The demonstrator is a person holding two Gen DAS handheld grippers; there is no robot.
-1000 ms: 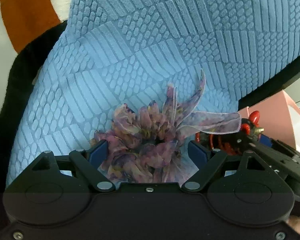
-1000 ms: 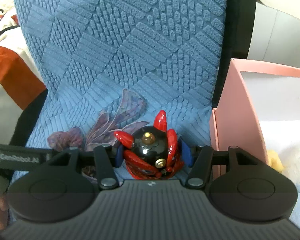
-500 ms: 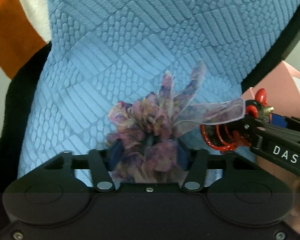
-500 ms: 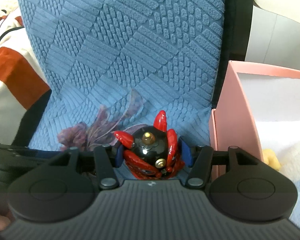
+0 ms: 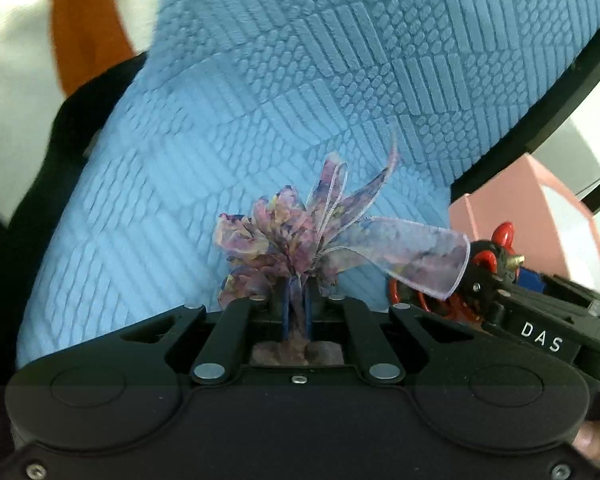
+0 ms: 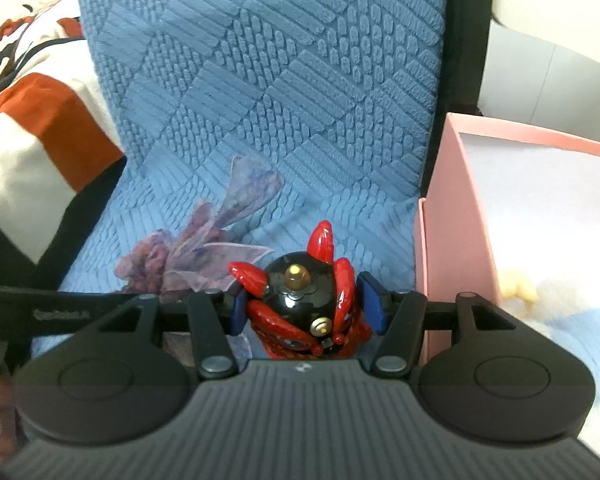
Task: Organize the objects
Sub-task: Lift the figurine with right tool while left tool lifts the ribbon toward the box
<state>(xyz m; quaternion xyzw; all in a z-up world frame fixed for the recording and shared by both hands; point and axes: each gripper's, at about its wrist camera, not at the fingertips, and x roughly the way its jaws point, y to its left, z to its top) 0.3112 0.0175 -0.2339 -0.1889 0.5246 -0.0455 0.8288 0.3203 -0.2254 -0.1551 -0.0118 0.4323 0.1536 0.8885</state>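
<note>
Up close, the left gripper (image 5: pixel 296 304) has its two blue pads pressed nearly together, pinching a thin fold of the purple scrunchie (image 5: pixel 296 240) between them. That scrunchie is a ruffled ring of sheer, mottled fabric in pink, violet and dusky blue, bunched into a loose rosette above the fingers. Several translucent ribbon tails with pale stitched edges spring from it: two narrow ones point upward, and one wide tail loops out to the right, draping in front of the red toy (image 5: pixel 496 248). From the right wrist view the same scrunchie (image 6: pixel 188 256) sits low over the blue textured cushion (image 6: pixel 260 80), just left of the toy, with one gauzy tail standing up.

The right gripper (image 6: pixel 306 308) is closed partway, its blue pads bearing on either side of the red toy (image 6: pixel 304 300). This toy is a glossy black ball with shiny red horn-like spikes rising around it, a brass-coloured stud on top and a small round silver disc lower on its front, over a red base. It is held just above the cushion's near edge, close beside the pink box (image 6: pixel 444 208) at the right. The box stands open, with a pale lining, and something yellow and something fluffy white show inside; what they are cannot be told. An orange and white cloth (image 6: pixel 40 136) lies to the cushion's left.
</note>
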